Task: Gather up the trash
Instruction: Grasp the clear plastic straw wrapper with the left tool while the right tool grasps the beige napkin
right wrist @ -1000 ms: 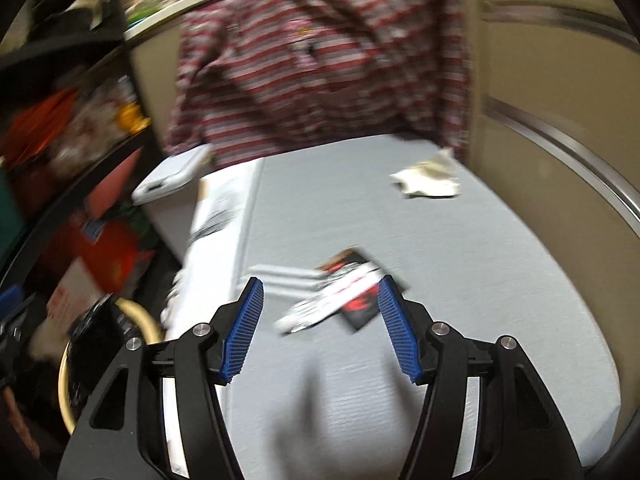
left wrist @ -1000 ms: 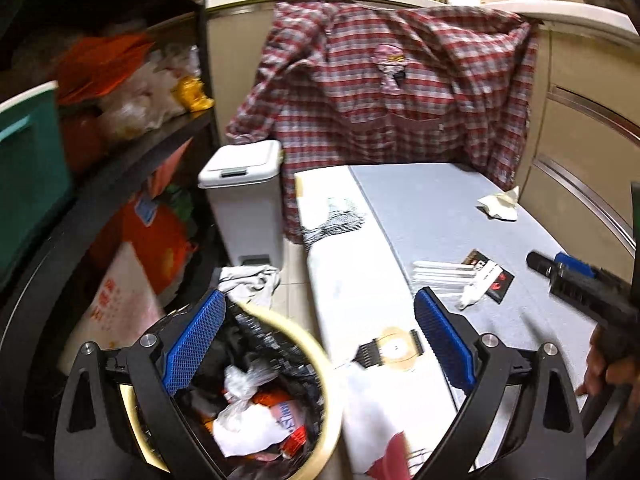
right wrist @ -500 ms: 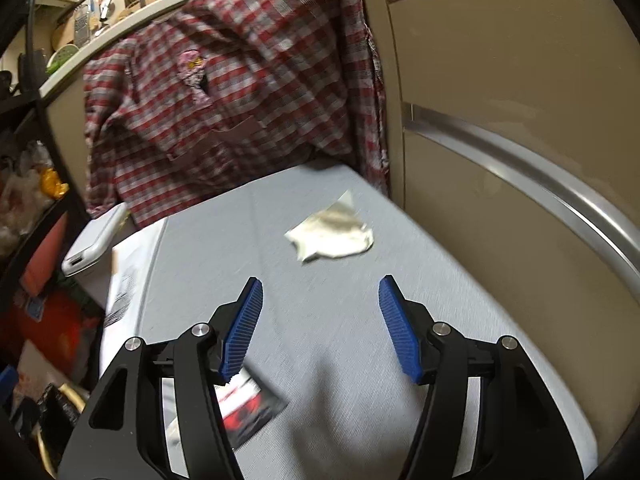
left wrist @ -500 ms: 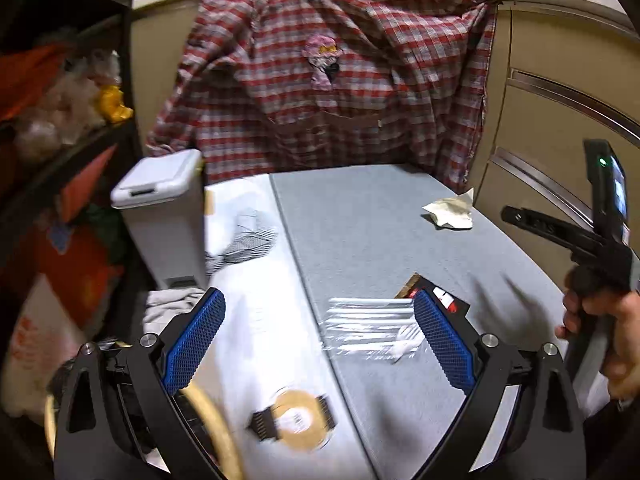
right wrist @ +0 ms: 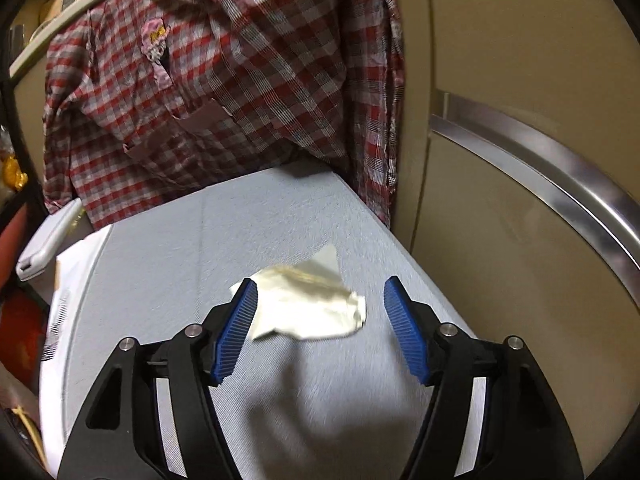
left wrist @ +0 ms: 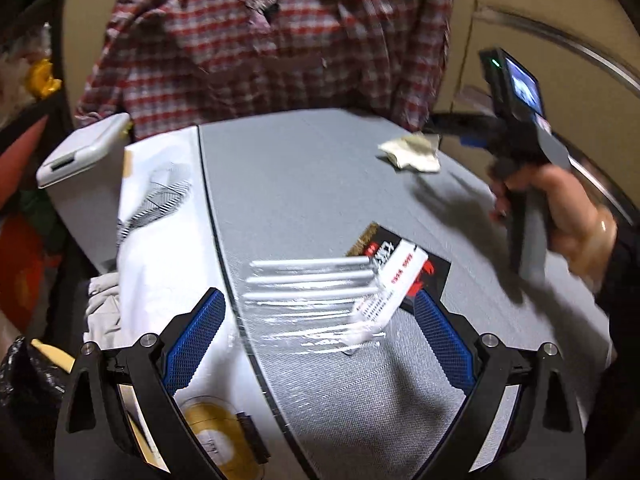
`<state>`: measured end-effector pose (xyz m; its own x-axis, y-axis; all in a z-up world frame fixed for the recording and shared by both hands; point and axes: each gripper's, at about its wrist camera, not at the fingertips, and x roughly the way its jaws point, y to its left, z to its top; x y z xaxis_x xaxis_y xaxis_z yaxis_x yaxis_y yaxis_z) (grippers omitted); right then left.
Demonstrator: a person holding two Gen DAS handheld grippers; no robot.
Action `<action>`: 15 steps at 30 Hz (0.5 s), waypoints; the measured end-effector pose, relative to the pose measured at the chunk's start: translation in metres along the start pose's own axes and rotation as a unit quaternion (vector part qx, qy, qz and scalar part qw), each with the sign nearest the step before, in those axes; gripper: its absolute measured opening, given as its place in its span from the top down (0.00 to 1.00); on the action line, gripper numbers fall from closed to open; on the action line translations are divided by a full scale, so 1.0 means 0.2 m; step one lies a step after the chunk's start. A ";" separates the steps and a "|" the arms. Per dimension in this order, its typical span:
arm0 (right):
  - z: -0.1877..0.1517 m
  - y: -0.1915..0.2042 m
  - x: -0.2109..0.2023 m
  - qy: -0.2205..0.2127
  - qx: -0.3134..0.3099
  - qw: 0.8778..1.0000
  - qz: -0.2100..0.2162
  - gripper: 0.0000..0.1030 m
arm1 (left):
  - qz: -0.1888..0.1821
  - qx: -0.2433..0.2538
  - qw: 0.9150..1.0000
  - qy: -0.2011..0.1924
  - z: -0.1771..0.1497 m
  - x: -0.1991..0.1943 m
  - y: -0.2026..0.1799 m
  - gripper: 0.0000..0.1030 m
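Both tongs hang over the grey table, which serves as the landmark. Left tongs stand spread wide, nothing pinched, with a clear wrapper lying on the table between the blue pads; whether the pads touch it cannot be told. Right tongs are spreading, jaws opening, with a crumpled paper on the table between them; the left pad overlaps the paper's edge in the right wrist view, the right pad is apart from it, and nothing is pinched. From the left wrist view the right tongs sit above the table's far right part, gripped by a hand.

Largest thing behind the table is a checked shirt, draped at the far end and hanging down to the table's back edge. Beige cabinet fronts with a metal rail run along the table's right side. A white sheet covers the table's left strip. A white bin stands off the table's left side, near its far corner. A black-lined basket is low beside the table's near left.

On the table, a black card lies under a white card at the wrapper's right end. The paper lies near the far right corner, well apart from the wrapper. A yellow disc rests on the sheet, near edge.
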<state>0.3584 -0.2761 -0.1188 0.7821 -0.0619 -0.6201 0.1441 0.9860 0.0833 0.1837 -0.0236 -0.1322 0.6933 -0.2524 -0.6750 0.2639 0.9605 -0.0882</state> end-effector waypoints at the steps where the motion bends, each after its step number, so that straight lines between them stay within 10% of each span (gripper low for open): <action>1: 0.01 0.00 0.04 0.007 -0.002 1.000 0.001 0.34 | -0.001 0.002 1.000 0.004 -0.01 0.01 0.00 0.11; 15: 0.05 0.03 0.32 0.063 -0.050 0.996 0.032 0.27 | -0.049 0.001 0.998 0.050 -0.03 0.13 -0.01 0.25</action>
<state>0.4148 -0.2747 -0.1507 0.7040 0.0147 -0.7100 0.0302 0.9983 0.0506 0.1969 -0.0306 -0.1547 0.5936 -0.3316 -0.7333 0.3286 0.9316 -0.1553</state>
